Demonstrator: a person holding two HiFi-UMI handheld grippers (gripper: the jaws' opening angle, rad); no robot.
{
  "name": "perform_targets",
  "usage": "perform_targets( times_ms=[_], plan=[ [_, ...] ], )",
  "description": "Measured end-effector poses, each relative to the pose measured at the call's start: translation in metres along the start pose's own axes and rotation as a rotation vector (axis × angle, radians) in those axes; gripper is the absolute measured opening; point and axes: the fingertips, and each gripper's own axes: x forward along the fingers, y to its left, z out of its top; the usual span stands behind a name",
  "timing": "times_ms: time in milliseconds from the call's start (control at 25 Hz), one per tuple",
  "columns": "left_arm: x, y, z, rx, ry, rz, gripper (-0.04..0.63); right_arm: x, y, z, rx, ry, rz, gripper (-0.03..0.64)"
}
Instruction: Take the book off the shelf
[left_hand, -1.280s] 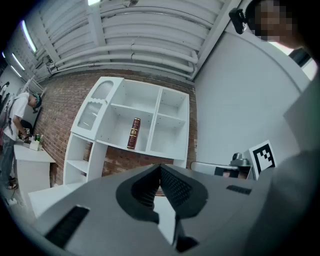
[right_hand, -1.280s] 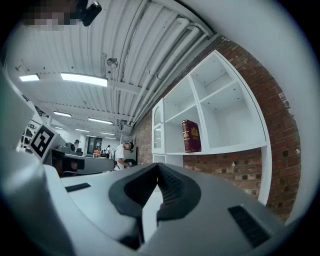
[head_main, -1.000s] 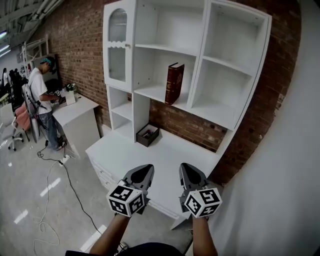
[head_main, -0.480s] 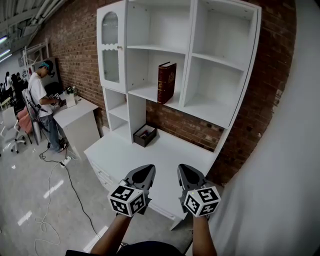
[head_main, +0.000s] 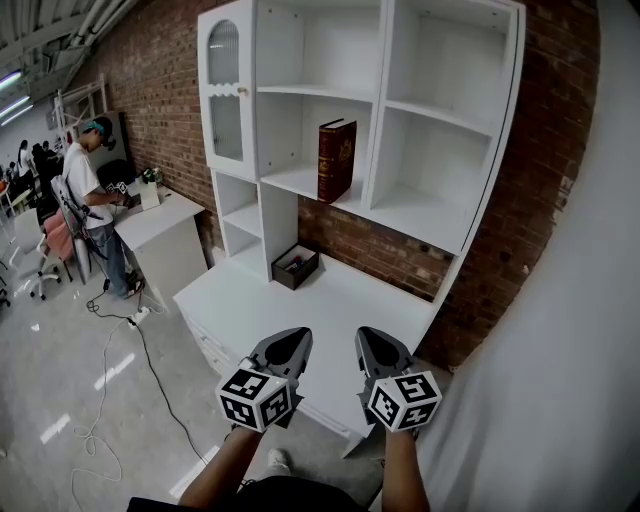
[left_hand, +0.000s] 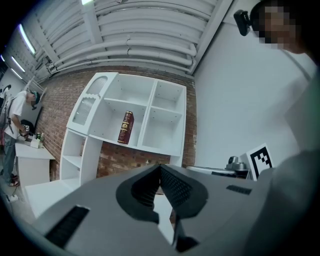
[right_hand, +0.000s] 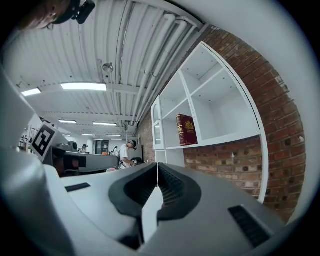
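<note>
A dark red book (head_main: 335, 160) with gold print stands leaning in the middle compartment of the white shelf unit (head_main: 445, 230). It also shows small in the left gripper view as the book (left_hand: 126, 127) and in the right gripper view as the book (right_hand: 186, 129). Both grippers are held low in front of the person, well short of the shelf. My left gripper (head_main: 293, 337) is shut and empty. My right gripper (head_main: 367, 334) is shut too, with nothing between its jaws.
A small dark box (head_main: 296, 267) sits on the white desk top (head_main: 330, 310) below the shelves. A glass-door cabinet (head_main: 226, 90) forms the unit's left side. A person (head_main: 92, 205) stands at a white table (head_main: 160, 222) to the left; a cable (head_main: 130, 370) trails on the floor.
The view has shifted slightly, so the shelf unit sits a little differently in the frame. Both grippers stay shut and in the same place.
</note>
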Motion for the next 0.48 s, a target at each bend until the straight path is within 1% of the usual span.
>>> perform_targets(
  times_ms=[280,480],
  plan=[
    [0.013,0.003,0.000,0.005,-0.001,-0.017,0.017,0.009,-0.008,-0.002,0.000,0.000,-0.008,0.020],
    [0.022,0.017,0.004,0.000,-0.003,-0.025,0.017,0.026,-0.011,0.001,-0.005,-0.002,-0.011,0.020]
  ],
)
